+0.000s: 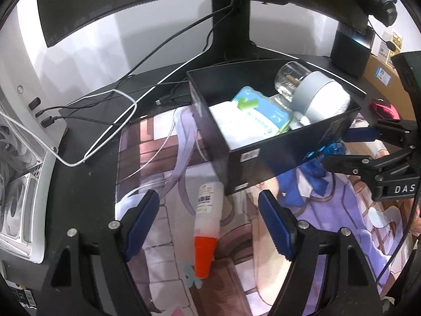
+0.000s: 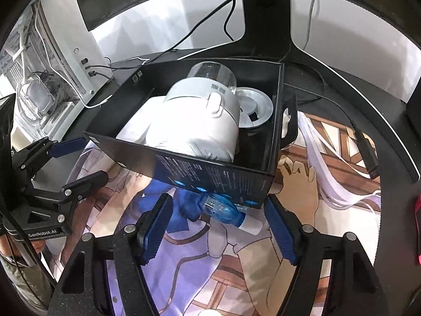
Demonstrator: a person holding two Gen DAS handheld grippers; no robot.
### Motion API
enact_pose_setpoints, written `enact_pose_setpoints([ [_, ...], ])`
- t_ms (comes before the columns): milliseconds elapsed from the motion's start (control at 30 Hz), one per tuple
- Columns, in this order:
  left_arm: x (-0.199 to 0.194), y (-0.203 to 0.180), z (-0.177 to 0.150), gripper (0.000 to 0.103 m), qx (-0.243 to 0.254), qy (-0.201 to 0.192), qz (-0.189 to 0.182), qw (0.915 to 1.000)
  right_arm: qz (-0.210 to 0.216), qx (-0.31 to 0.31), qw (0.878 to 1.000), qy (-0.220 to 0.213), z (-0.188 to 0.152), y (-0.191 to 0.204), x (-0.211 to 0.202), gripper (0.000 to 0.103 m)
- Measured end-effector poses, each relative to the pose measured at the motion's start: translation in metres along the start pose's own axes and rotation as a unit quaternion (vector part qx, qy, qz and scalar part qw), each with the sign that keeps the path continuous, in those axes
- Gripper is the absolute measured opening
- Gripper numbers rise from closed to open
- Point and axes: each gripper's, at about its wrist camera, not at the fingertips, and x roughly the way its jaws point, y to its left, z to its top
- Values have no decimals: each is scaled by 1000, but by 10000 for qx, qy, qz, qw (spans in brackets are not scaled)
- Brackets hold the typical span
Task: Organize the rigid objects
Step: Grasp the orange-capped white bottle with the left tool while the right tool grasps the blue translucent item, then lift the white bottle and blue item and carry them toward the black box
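I am holding my left tongs [image 1: 208, 221] wide apart and gripping nothing, with the white tube with an orange cap [image 1: 206, 226] lying flat on the printed mat [image 1: 168, 231] between the pads, untouched and just beside the black box [image 1: 263, 163]. My right tongs [image 2: 218, 226] are also standing apart and empty; a clear blue bottle [image 2: 223, 209] is lying between them, tucked against the box's near wall. The box is sitting open-topped, already crowded with a white-and-grey appliance [image 2: 200, 121], a glass jar [image 1: 290, 77] and a packet [image 1: 260, 117]. Free mat is showing on my near side. The bench [image 1: 79, 184] is dark, with cables [image 1: 110, 121], a monitor stand [image 2: 265, 26] and a white computer case [image 1: 18, 184] lining the far and left edges.
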Motion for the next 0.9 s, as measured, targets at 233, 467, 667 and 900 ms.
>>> enact_pose_setpoints([
  [233, 14, 4, -2, 65, 12, 182, -14, 9998, -36, 18, 10000, 83, -1, 1, 6, 70],
  [467, 22, 7, -5, 53, -53, 248, 3, 9997, -110, -4, 9998, 143, -3, 3, 10, 67],
  [667, 21, 4, -6, 36, 3, 293, -93, 9995, -261, 76, 9993, 256, -4, -1, 11, 49],
  [900, 14, -4, -12, 23, 80, 373, -121, 9992, 67, 76, 9986, 520, -12, 4, 4, 24],
])
